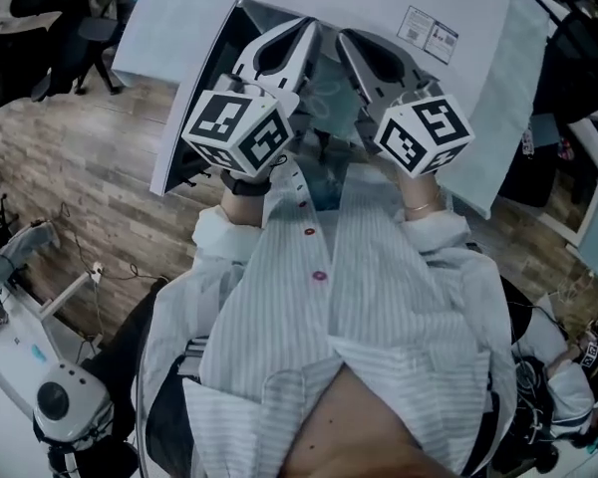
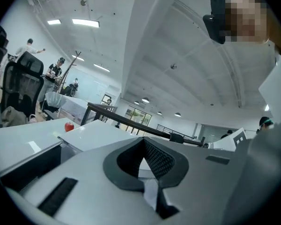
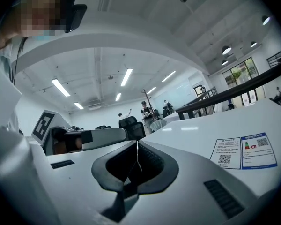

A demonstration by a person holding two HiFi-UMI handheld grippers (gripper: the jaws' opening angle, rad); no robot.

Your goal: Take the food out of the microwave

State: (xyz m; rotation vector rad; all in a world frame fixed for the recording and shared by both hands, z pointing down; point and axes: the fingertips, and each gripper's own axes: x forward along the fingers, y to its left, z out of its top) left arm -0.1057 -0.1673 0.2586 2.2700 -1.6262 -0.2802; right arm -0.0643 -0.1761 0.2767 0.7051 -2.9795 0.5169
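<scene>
The white microwave fills the top of the head view, and its dark door hangs open at the left. No food shows in any view; the cavity is hidden behind my grippers. My left gripper and right gripper are held side by side close to the person's chest, tips toward the microwave's front. Both are shut with nothing between the jaws. The left gripper looks level across the white microwave top. Beside the right gripper, that top bears a printed label.
A red apple sits on a white table far to the left. Office chairs and people stand in the distance. Wood-look floor lies left of the microwave, and a white machine stands at the lower left.
</scene>
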